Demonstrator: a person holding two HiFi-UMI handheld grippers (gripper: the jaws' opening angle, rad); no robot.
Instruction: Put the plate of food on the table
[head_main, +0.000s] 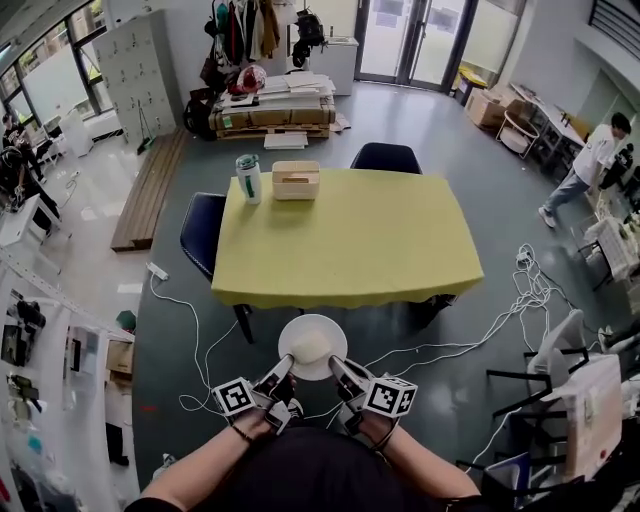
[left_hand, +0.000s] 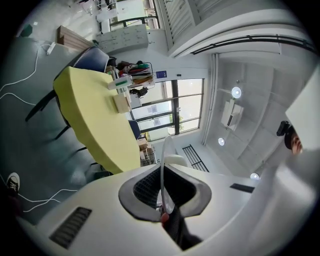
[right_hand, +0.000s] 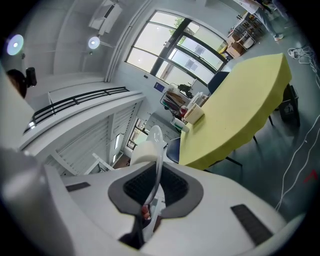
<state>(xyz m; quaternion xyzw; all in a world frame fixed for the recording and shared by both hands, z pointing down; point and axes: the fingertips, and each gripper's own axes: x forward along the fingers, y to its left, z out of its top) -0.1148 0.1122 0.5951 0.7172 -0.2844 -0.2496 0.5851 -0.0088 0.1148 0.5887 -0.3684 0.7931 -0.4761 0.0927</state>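
A white plate (head_main: 313, 346) with a pale mound of food (head_main: 309, 347) is held in the air just short of the near edge of the yellow table (head_main: 350, 245). My left gripper (head_main: 277, 382) is shut on the plate's near left rim, and my right gripper (head_main: 347, 381) is shut on its near right rim. In the left gripper view the plate (left_hand: 165, 170) shows edge-on between the black pads. The right gripper view shows the same thin rim of the plate (right_hand: 156, 165) clamped in the jaws, with the food (right_hand: 143, 150) behind it.
On the table's far left stand a green-and-white bottle (head_main: 248, 178) and a beige tissue box (head_main: 295, 180). Dark chairs (head_main: 203, 233) sit at the left and far sides. White cables (head_main: 485, 325) trail over the floor around the table. A person (head_main: 590, 165) stands at the far right.
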